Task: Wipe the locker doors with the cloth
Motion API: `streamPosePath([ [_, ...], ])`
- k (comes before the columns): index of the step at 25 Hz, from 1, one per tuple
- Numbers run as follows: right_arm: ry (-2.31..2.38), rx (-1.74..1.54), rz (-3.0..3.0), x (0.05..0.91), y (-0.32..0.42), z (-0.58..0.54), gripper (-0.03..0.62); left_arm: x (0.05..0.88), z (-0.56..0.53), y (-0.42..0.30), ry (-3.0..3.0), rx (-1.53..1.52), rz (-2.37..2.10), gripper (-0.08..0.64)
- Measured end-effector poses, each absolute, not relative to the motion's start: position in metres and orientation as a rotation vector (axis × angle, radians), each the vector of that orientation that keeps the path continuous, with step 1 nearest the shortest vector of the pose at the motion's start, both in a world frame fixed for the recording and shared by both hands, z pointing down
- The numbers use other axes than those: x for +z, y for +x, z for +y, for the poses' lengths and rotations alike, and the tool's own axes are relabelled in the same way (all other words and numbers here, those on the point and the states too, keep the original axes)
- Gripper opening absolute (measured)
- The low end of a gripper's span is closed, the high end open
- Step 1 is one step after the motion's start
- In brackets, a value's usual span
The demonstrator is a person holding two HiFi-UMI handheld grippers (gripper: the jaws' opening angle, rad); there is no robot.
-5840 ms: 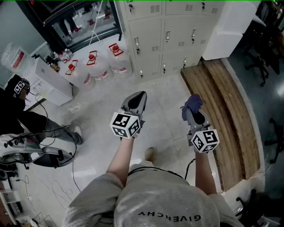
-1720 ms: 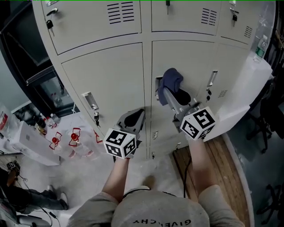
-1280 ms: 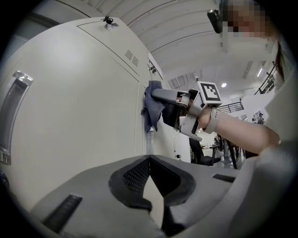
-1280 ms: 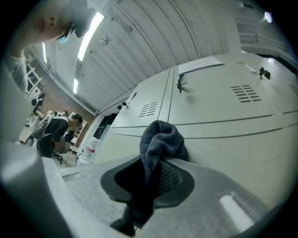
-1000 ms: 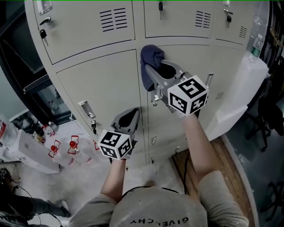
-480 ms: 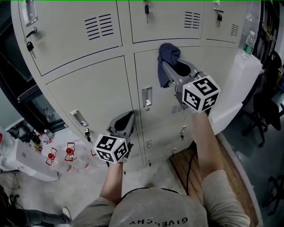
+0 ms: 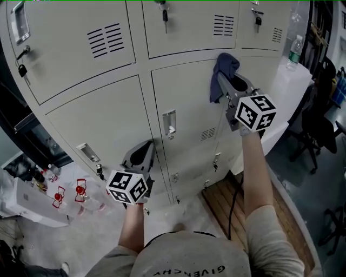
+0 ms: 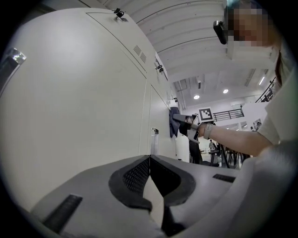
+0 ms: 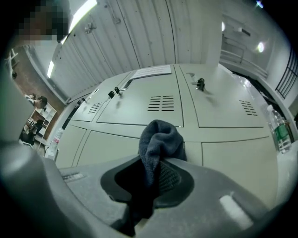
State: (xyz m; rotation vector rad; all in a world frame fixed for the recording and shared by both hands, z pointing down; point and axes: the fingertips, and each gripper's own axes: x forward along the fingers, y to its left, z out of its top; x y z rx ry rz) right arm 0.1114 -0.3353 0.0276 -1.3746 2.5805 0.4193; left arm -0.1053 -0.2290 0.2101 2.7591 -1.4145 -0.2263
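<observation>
The locker doors (image 7: 97, 116) are pale cream-grey with dark vent slits (image 7: 105, 39). Against them, the cloth (image 7: 223, 66) is dark blue. The left gripper (image 7: 141, 153) and right gripper (image 7: 228, 82) are grey with black pads (image 8: 139, 174), and their cubes (image 7: 255, 112) are white with black square markers. Below the lockers, the planks (image 7: 227, 203) are brown and the jug caps (image 7: 80, 190) are red.

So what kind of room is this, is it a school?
Probably a locker area in a workplace, though I can't rule out a school. There's a wall of grey metal lockers with keys in the doors, big water jugs on the floor, and an office chair at the side.
</observation>
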Motion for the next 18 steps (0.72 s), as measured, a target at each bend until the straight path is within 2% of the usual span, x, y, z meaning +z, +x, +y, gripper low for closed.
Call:
streamPosePath([
  [11,-1.492,0.333,2.402,0.03,0.157,-0.345,0.058,0.216,-0.224,-0.114,2.737,-0.201,-1.43,-0.002],
  [18,-1.241,0.436,2.617,0.065,0.052,-0.3,0.06,0.217,-0.22,-0.118,2.733,-0.196,-1.442,-0.002],
])
